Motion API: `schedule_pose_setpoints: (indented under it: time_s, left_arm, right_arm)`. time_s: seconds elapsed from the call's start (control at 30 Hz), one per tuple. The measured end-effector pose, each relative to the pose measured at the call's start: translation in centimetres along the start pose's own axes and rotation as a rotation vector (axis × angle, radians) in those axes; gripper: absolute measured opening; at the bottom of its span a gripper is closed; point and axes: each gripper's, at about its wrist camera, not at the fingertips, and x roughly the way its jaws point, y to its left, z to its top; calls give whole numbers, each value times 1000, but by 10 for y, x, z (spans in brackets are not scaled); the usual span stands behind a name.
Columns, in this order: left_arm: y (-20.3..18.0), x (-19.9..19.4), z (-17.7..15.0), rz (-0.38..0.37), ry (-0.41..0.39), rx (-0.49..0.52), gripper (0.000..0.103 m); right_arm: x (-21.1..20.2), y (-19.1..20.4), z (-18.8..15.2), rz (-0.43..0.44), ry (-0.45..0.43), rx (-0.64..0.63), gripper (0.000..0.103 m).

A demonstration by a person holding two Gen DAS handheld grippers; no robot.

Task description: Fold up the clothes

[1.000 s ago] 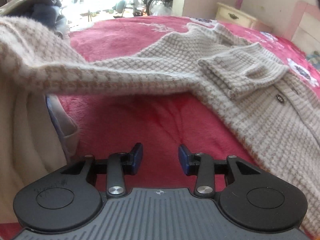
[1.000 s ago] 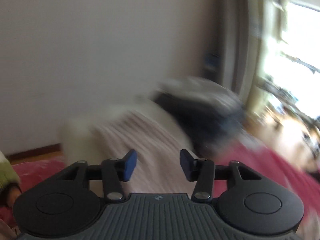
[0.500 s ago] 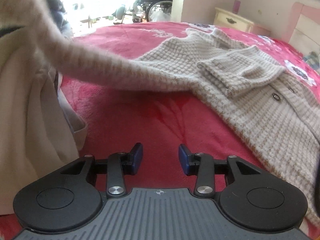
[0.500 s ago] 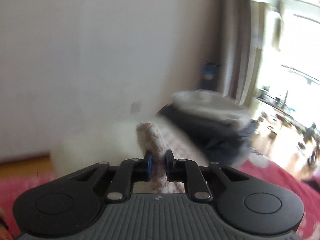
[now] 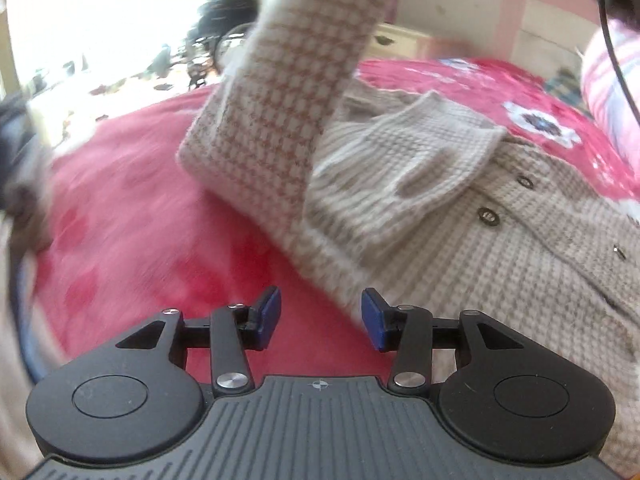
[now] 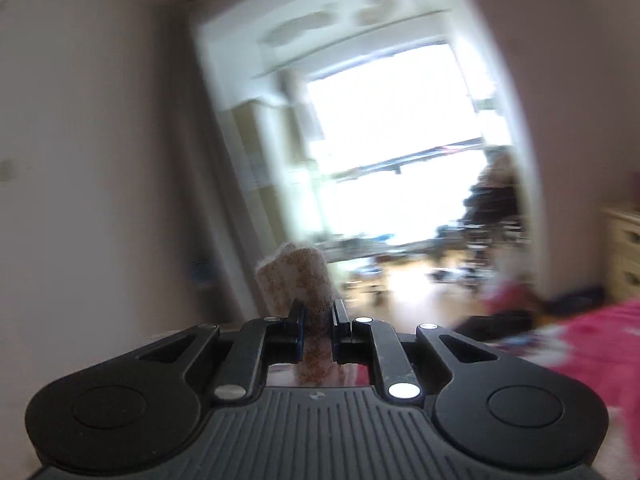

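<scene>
Pinching the knit cardigan (image 5: pixel 500 264) sleeve cuff (image 6: pixel 298 280) in right gripper (image 6: pixel 318 330), lifted above red blanket (image 5: pixel 160 240); left gripper (image 5: pixel 320 318) just widening, empty.

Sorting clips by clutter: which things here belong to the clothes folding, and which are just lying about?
Part of the job:
- beige checked knit cardigan, buttons showing
- its lifted sleeve, cuff pinched in the right gripper
- left gripper, open, empty
- red fleece bedspread

Lying about:
- cream bedside drawers
- pink headboard
</scene>
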Motion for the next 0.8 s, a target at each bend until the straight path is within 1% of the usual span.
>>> schedule_pose_setpoints:
  time_s: [0.07,0.13,0.2,0.27,0.3,0.37,0.43,0.5,0.57,0.6,0.67,0.7,0.73,0.8]
  left_arm:
    - [-9,15,10,3,7,49,45]
    - [-18,31,18,15,15,93,45]
    - [-25,42,25,37,13,136,45]
    - [-31,53,31,59,1,184,45]
    - [-33,57,34,71,-5,206,45]
    - [-36,67,39,96,-18,250,45]
    - [-36,77,42,104,-10,262,45]
    - [-34,86,45,102,11,256,46]
    - [-34,92,45,94,43,247,47]
    - [-34,93,45,94,44,242,47]
    - [-32,91,43,90,45,230,47]
    - [-31,90,43,83,49,220,47]
    - [-29,89,42,77,53,209,47]
    - [-26,88,41,65,62,187,47]
  right_arm:
    - [-12,-52,-13,-89,7,52,14]
    - [-12,-102,-36,-177,42,96,14]
    - [-2,-162,-71,-243,130,257,14]
    - [3,-208,-108,-323,208,411,14]
    - [7,-225,-123,-337,225,478,14]
    - [5,-245,-143,-346,215,593,14]
    - [-4,-259,-147,-330,195,670,14]
    - [-6,-259,-148,-315,193,706,14]
    - [-7,-258,-152,-314,216,724,14]
    - [-9,-260,-156,-318,232,736,17]
    - [-16,-266,-168,-331,262,773,24]
    - [-16,-272,-173,-331,266,808,38]
    - [-18,-279,-176,-326,259,846,48]
    - [-24,-286,-178,-288,217,900,51]
